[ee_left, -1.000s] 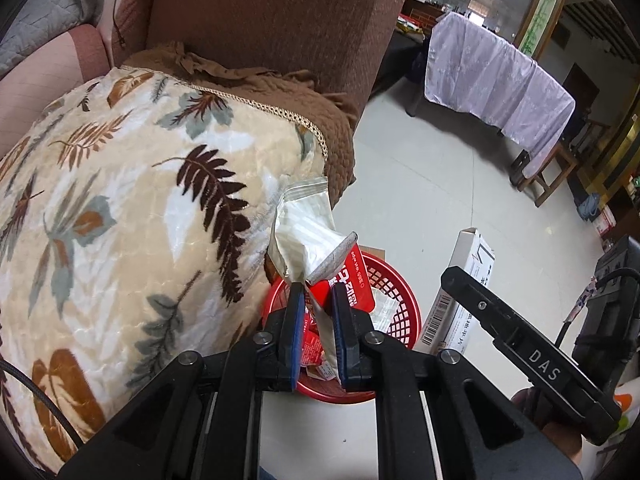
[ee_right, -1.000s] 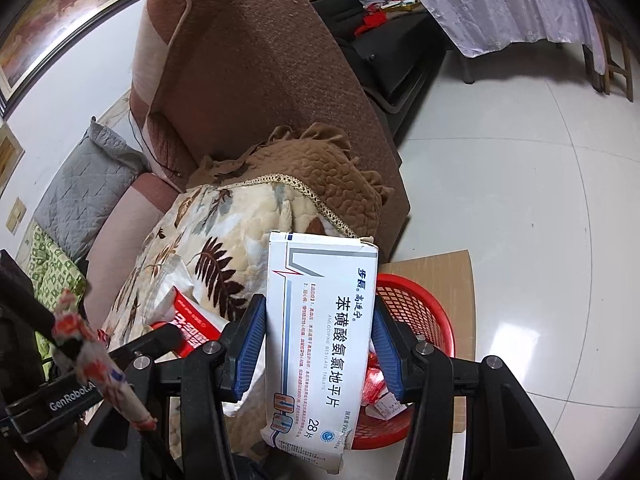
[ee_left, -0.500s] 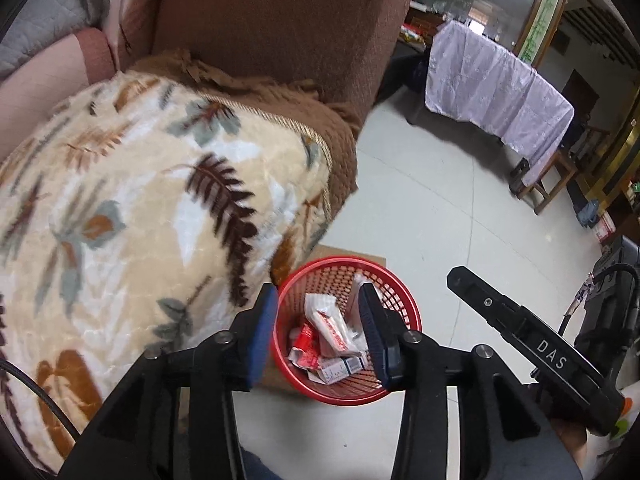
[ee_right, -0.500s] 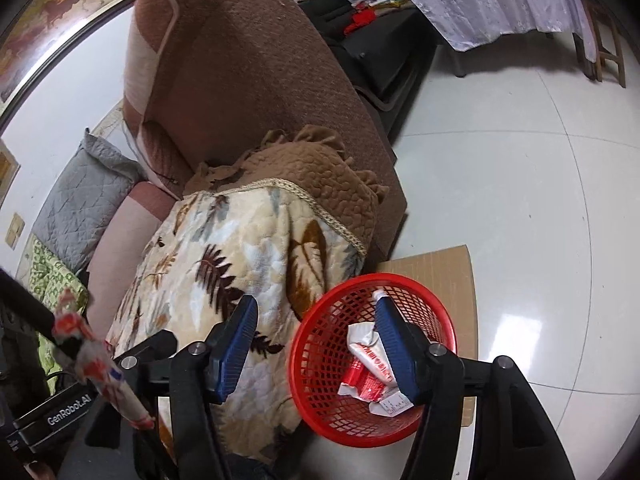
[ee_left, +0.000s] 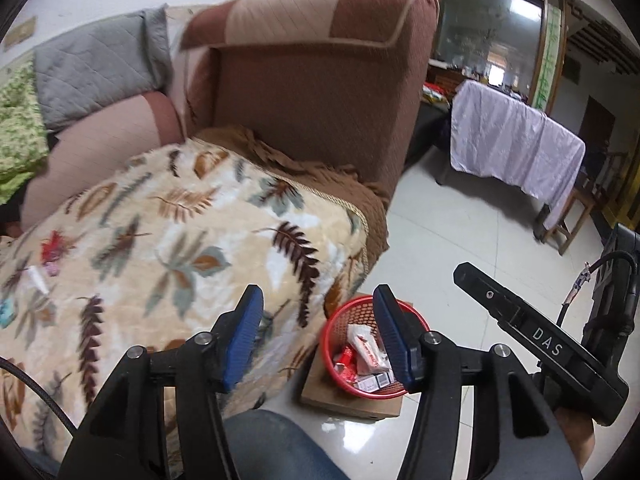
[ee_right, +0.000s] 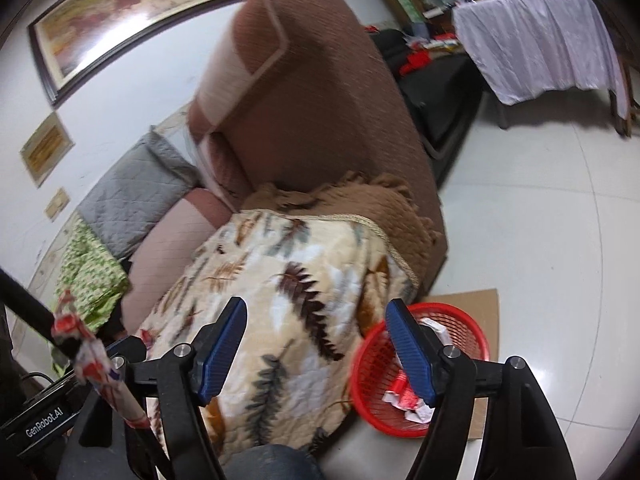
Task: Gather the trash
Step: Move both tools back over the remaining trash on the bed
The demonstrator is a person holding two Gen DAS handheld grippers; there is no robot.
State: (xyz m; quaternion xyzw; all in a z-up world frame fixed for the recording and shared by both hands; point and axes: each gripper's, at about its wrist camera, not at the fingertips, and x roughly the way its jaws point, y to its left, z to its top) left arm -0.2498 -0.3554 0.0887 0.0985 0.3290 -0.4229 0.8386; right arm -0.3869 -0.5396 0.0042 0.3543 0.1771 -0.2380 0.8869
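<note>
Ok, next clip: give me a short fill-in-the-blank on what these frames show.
1. The left gripper and right gripper are both ____ and hold nothing.
2. The wrappers and boxes lie inside a ____ basket.
3. The basket stands on a piece of ____ on the floor.
4. The sofa seat is covered by a blanket printed with ____.

Missing words: open; red; cardboard; leaves
</note>
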